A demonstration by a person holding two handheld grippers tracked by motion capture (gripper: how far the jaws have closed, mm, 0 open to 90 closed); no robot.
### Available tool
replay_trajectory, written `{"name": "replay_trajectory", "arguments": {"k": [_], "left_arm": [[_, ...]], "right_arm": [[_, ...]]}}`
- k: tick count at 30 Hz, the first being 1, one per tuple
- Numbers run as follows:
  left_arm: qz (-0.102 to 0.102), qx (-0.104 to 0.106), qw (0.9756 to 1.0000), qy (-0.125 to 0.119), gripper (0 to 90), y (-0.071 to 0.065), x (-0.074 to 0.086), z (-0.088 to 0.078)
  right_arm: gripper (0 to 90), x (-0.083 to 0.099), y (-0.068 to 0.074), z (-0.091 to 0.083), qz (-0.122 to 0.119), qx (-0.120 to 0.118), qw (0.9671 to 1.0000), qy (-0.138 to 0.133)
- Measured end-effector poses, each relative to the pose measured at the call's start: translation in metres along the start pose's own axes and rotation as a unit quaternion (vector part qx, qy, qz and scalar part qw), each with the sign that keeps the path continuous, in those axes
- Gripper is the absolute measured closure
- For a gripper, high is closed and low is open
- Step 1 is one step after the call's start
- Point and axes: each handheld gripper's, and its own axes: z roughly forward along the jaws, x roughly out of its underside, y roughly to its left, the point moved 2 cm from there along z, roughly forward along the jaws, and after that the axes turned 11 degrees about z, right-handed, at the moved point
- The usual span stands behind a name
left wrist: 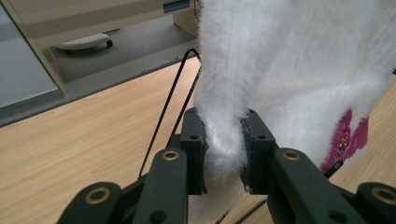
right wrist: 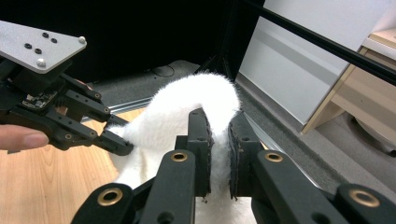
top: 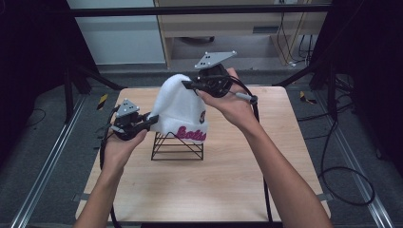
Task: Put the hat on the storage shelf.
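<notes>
The left gripper (top: 153, 119) has its jaws closed narrowly on a fold of the white fluffy hat (top: 183, 111) at the hat's lower edge; in the left gripper view the pads pinch a thick tuft of the hat (left wrist: 299, 65) between them. The right gripper (top: 186, 84) has its jaws pressed together on the top of the hat, and in the right gripper view white fur (right wrist: 187, 109) bulges up between its pads. The hat hangs stretched between the two grippers, above and partly over a black wire stand (top: 177, 146) that sits on the wooden table (top: 228, 180).

The hat covers the upper part of the stand, so whether the hat rests on it cannot be told. The pink lettering (top: 191, 134) on the hat is partly folded under and cannot be read whole. A small round badge beside it is too small to make out.

There is one hat, one wire stand, one table and two grippers.
</notes>
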Motion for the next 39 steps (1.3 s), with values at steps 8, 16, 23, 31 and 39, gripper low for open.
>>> {"name": "replay_trajectory", "arguments": {"k": [8,16,23,31,39], "left_arm": [[0.005,0.001,1.0000,0.005,73.5,-0.004,0.013,-0.002],[-0.003,0.004,1.0000,0.007,73.4,-0.006,0.026,0.000],[-0.005,0.006,0.9999,0.011,73.4,-0.006,0.033,0.000],[-0.005,0.007,0.9999,0.014,73.5,-0.006,0.040,0.000],[-0.007,0.010,0.9998,0.017,73.4,-0.007,0.047,0.001]], "right_arm": [[82.0,0.006,0.012,0.000,-0.017,-0.001,0.9997,0.015],[81.9,0.011,0.019,0.003,-0.024,-0.004,0.9993,0.028],[82.0,0.015,0.025,0.005,-0.028,-0.007,0.9990,0.035],[82.4,0.019,0.029,0.006,-0.028,-0.012,0.9987,0.041],[82.9,0.024,0.033,0.009,-0.027,-0.020,0.9983,0.047]]}}
